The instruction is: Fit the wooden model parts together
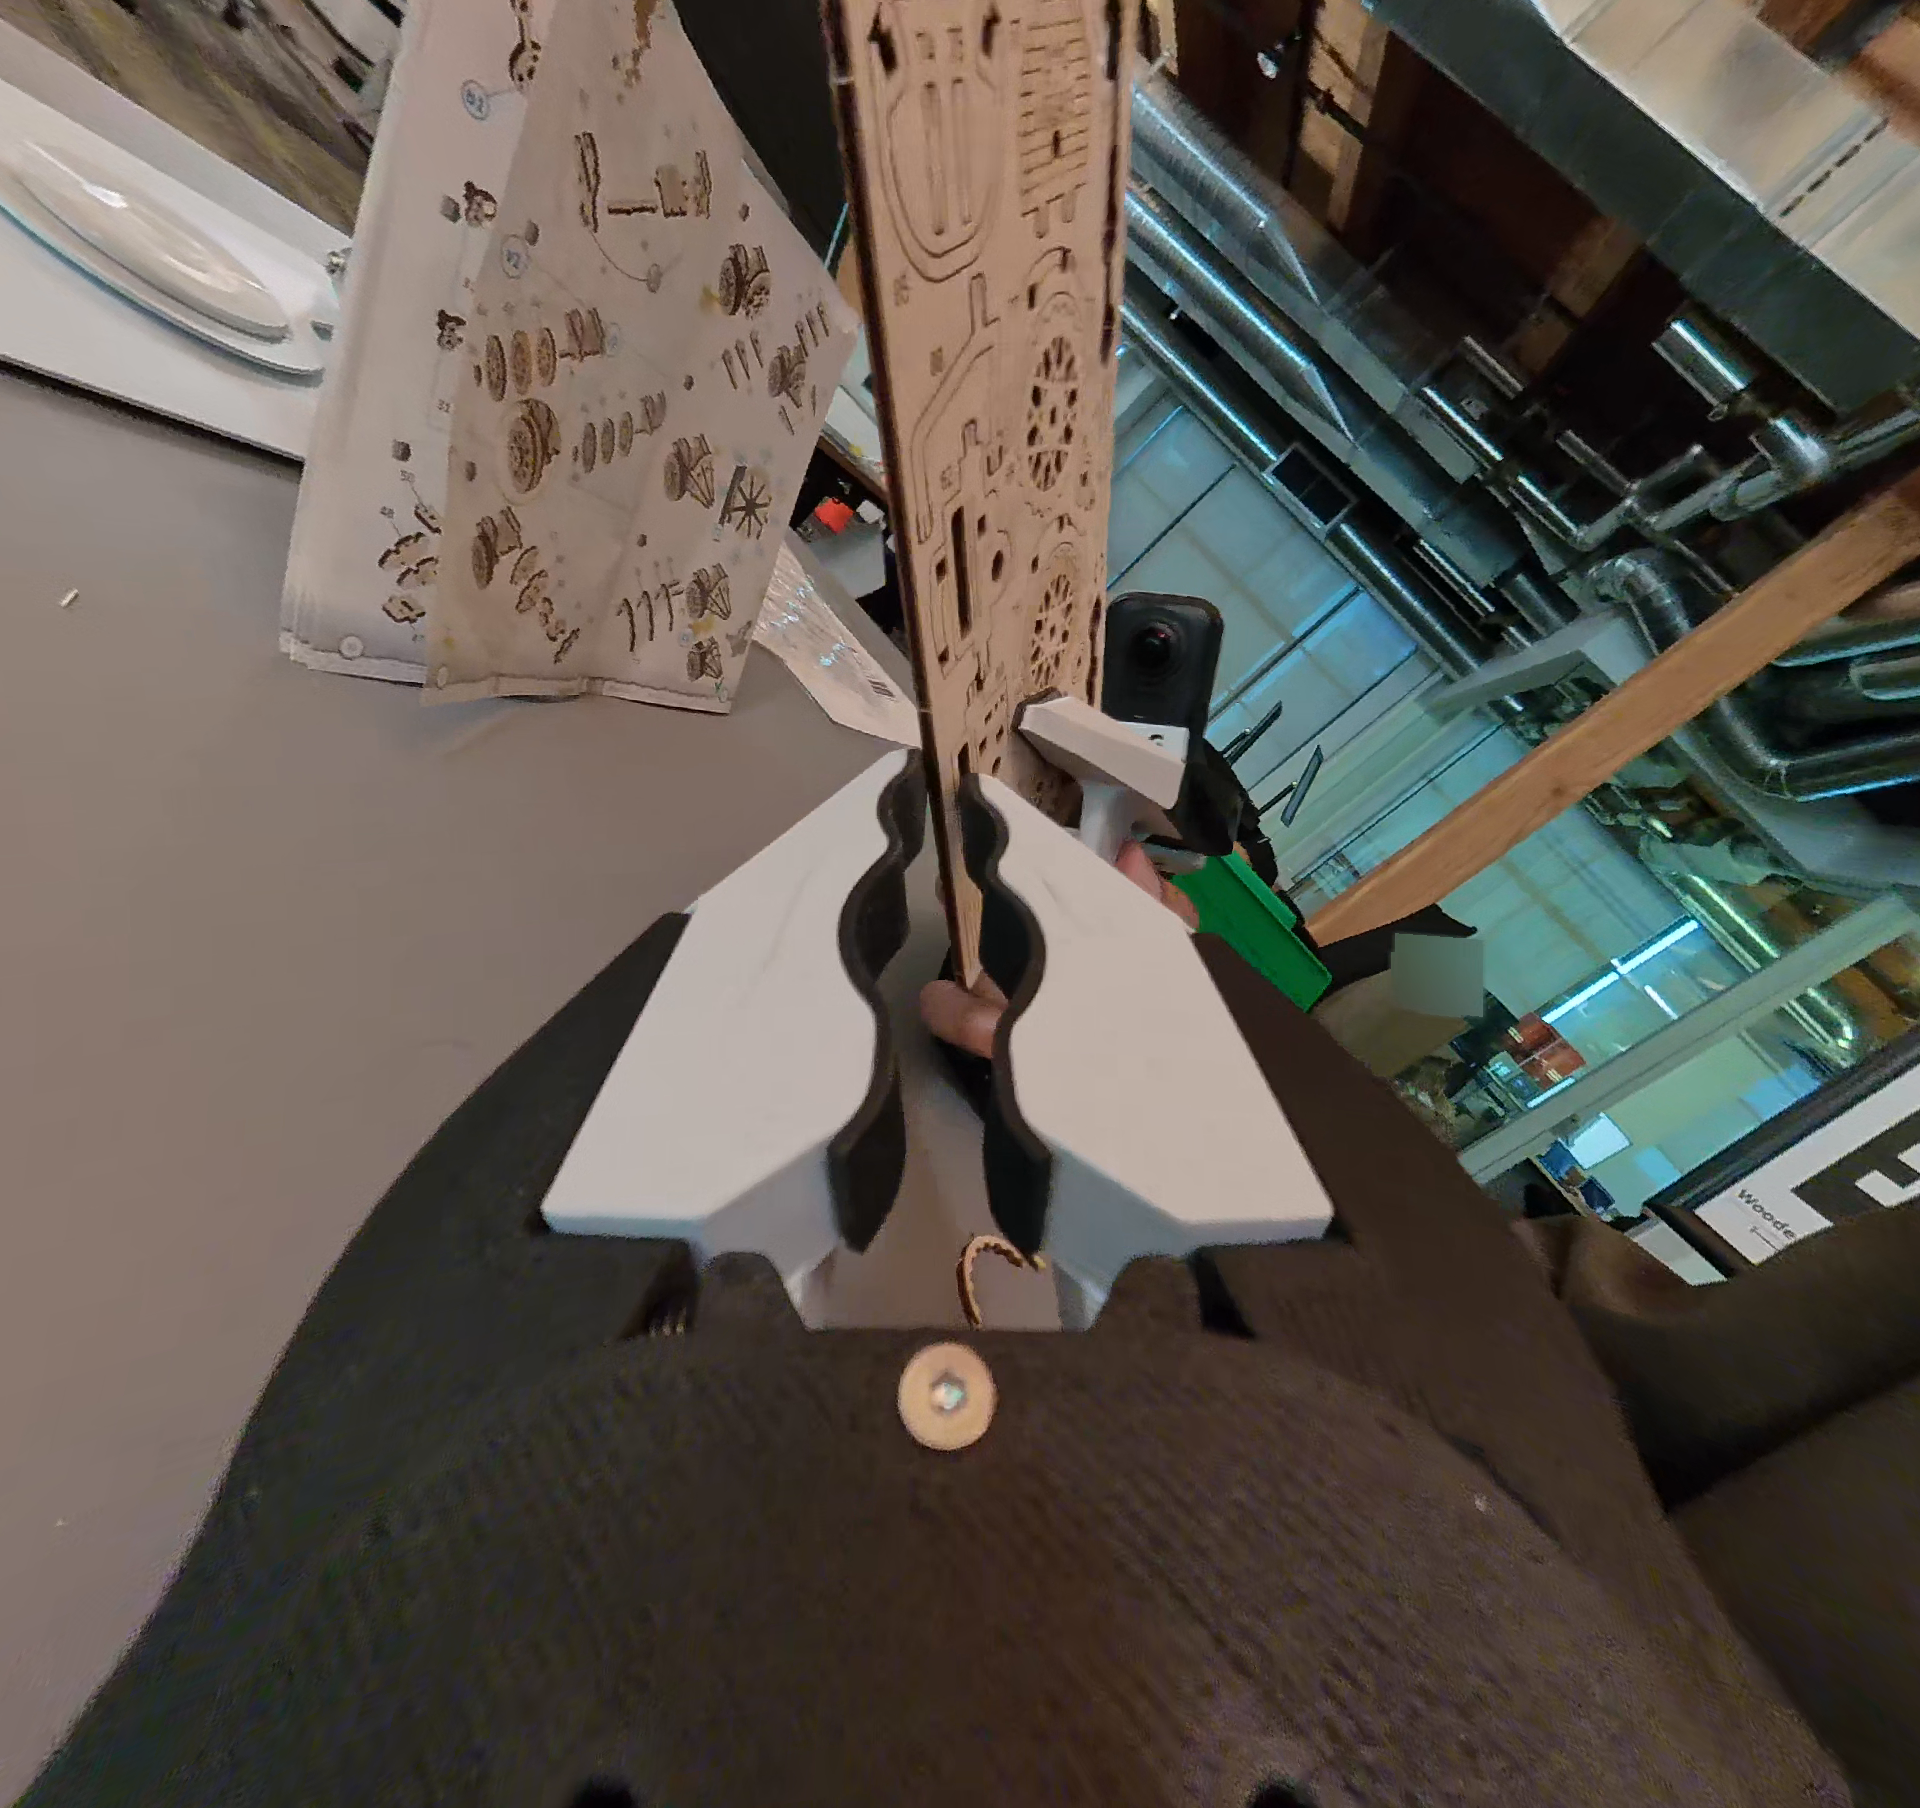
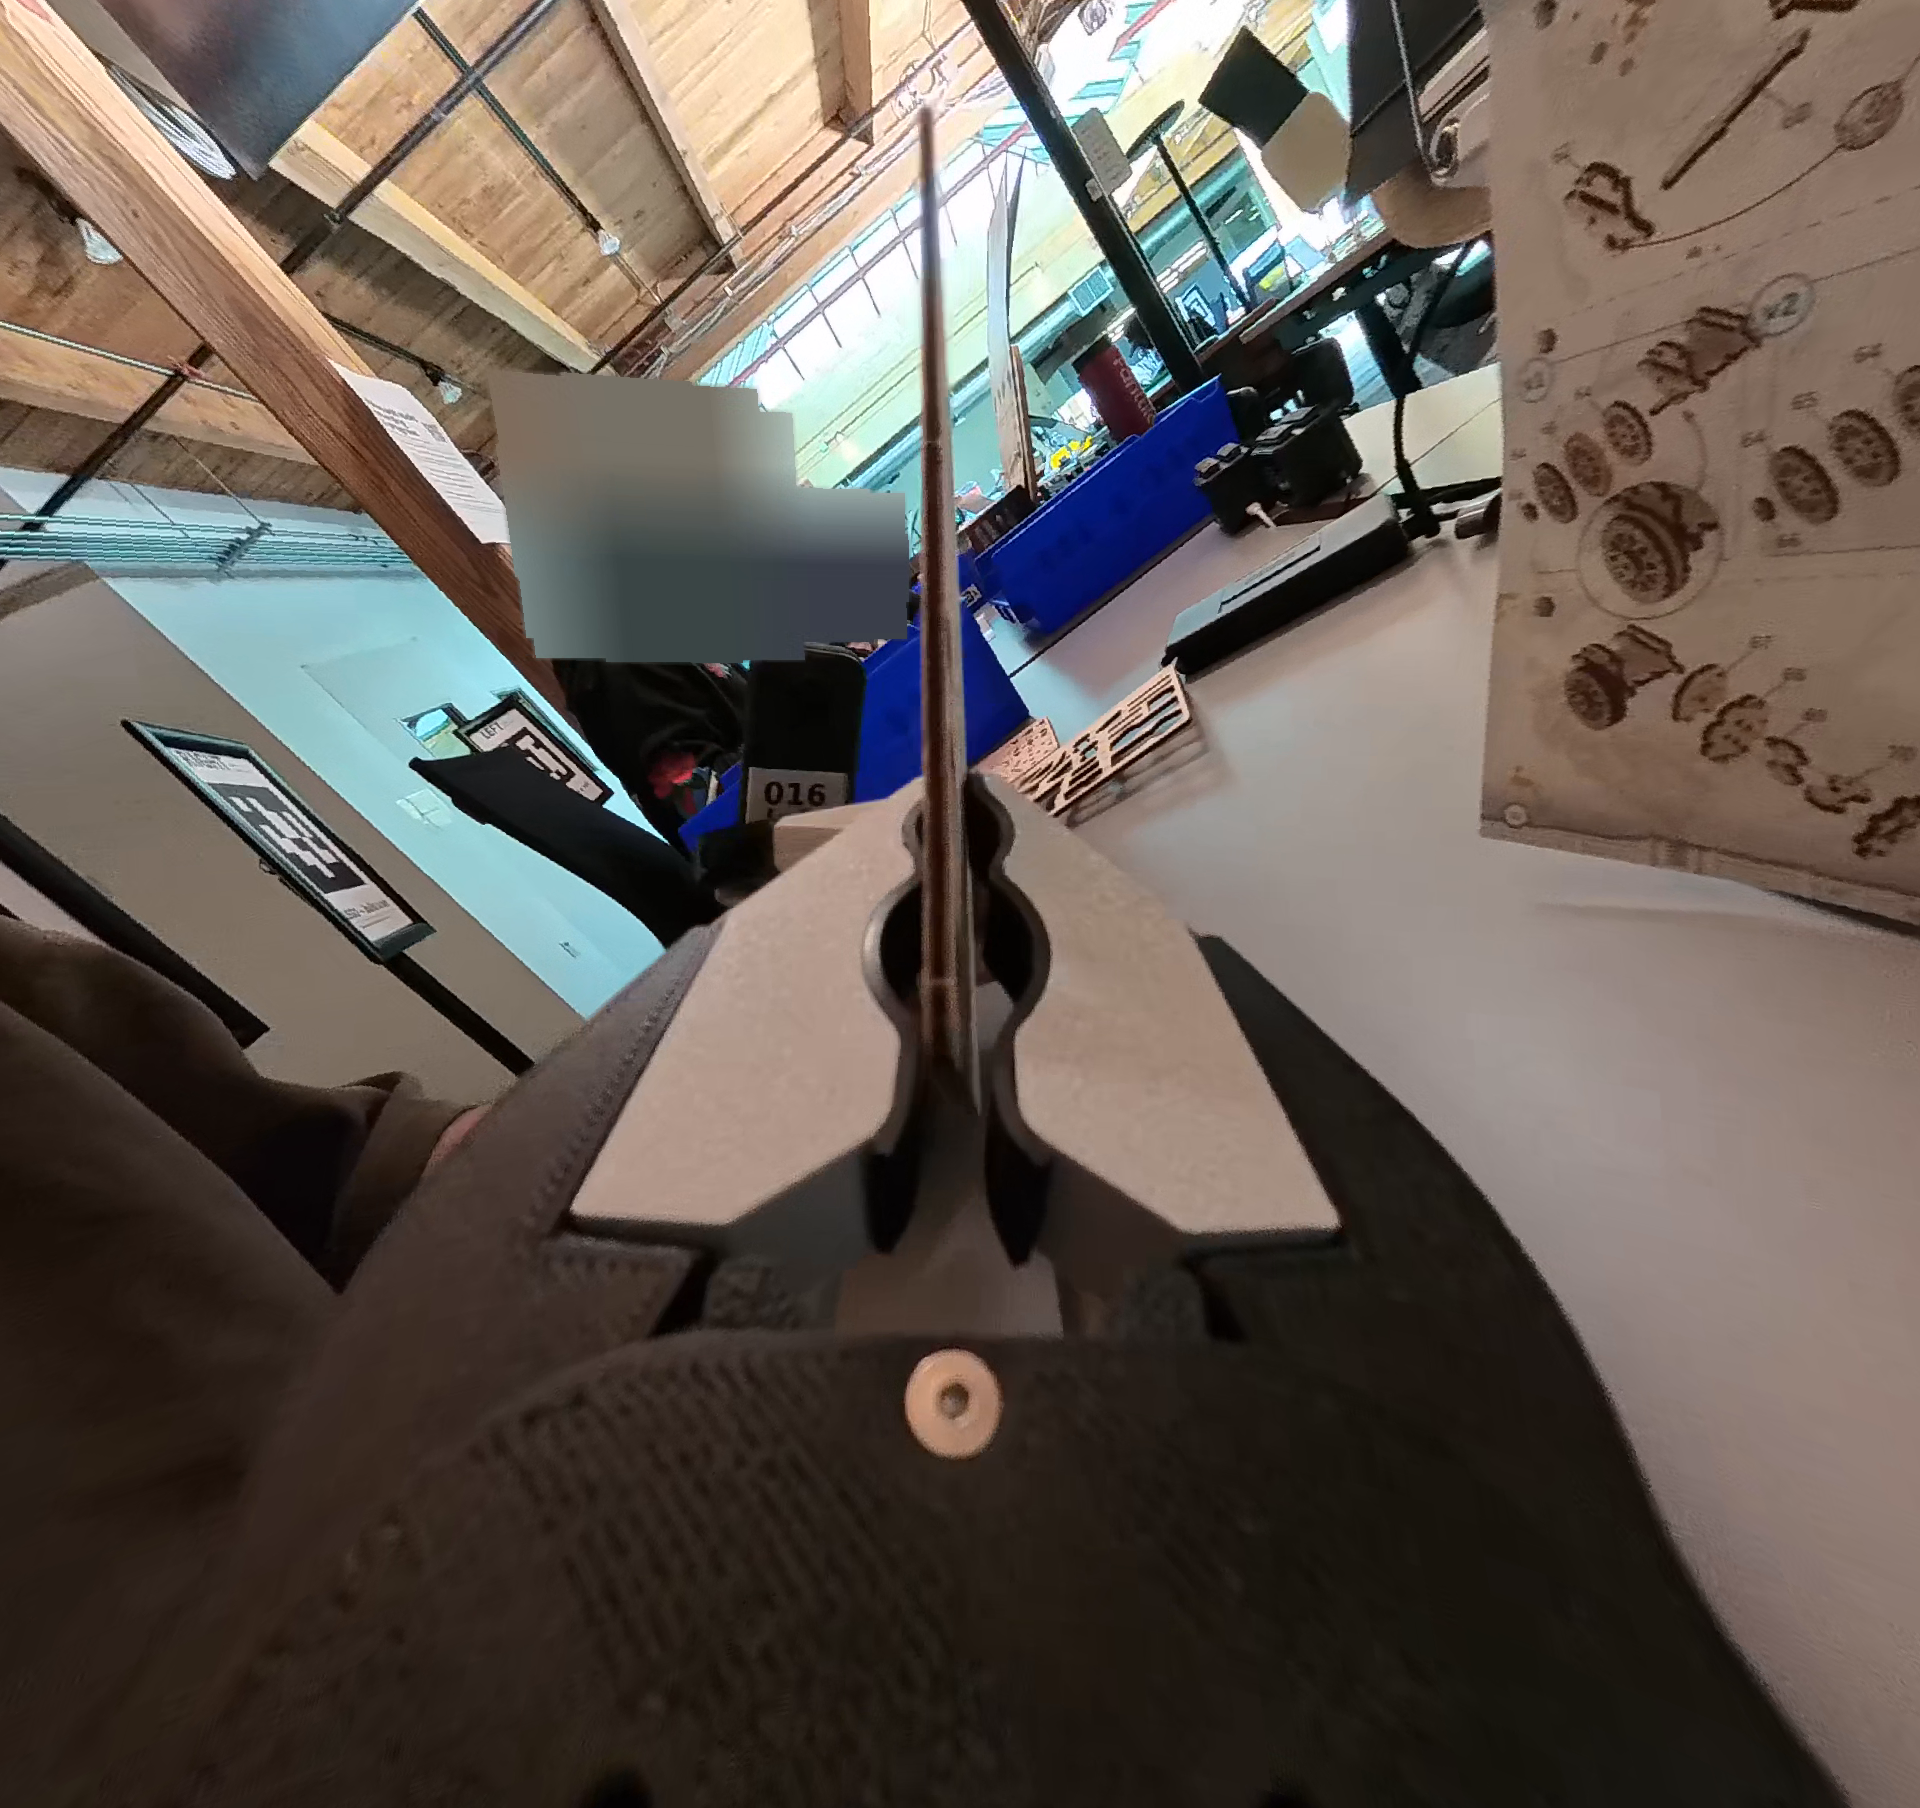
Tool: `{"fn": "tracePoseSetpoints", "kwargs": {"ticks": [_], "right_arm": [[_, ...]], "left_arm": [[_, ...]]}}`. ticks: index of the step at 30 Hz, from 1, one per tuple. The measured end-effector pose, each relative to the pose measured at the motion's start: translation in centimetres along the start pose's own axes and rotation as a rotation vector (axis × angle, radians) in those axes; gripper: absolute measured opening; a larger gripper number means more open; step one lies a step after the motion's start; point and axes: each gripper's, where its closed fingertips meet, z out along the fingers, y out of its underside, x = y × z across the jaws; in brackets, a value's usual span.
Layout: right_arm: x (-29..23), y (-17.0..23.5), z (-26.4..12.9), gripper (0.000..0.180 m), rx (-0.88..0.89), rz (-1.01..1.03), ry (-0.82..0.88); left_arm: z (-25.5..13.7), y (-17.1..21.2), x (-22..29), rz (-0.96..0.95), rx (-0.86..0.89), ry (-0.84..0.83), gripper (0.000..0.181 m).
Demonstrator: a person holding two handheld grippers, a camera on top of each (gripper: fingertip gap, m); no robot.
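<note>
Overhead: timber beams and plank ceiling; silver ventilation ducts (image 1: 1507,231) and pipes run under them in the left wrist view.
Room: large workshop hall with bright windows at the far end; framed black-and-white marker boards (image 2: 281,839) stand by a pale wall.
Surface: grey table (image 1: 260,823), matte and mostly bare near the grippers; a white tabletop adjoins it, carrying a shallow white dish (image 1: 135,241).
Paper: instruction sheets (image 1: 582,387) with printed part diagrams stand propped on the table, well apart from the grippers.
Far table: blue bins (image 2: 1122,501) and a dark flat device sit beyond; a second cut-out wooden sheet (image 2: 1117,745) lies flat just past the right gripper's tip.
Task piece: wooden parts sheet (image 1: 987,335), laser-cut, held upright in the air above the table; seen edge-on in the right wrist view.
Left gripper (image 1: 943,802): fingers nearly together around the sheet's lower edge, gripping it.
Right gripper (image 2: 943,828): pads clamped on the same sheet, its thin edge running between them; in the left wrist view its grey finger presses the sheet's right side.
Person: a brown sleeve (image 2: 156,1114) shows at the left.
</note>
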Motion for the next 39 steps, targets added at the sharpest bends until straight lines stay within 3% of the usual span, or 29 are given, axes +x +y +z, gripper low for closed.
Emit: {"fn": "tracePoseSetpoints", "kwargs": {"ticks": [15,20,39], "right_arm": [[0.4,0.1,0.1,0.002,-0.013,-0.049,0.056],[0.5,0.1,0.2,0.002,-0.007,-0.062,0.074],[0.7,0.9,0.5,0.003,-0.059,-0.065,0.104]], "left_arm": [[0.1,0.1,-0.6,0.033,0.007,-0.071,0.006],[0.0,-0.1,-0.2,-0.003,0.012,-0.022,0.017],[0.2,0.4,-1.3,-0.073,-0.005,-0.1,0.012]]}}
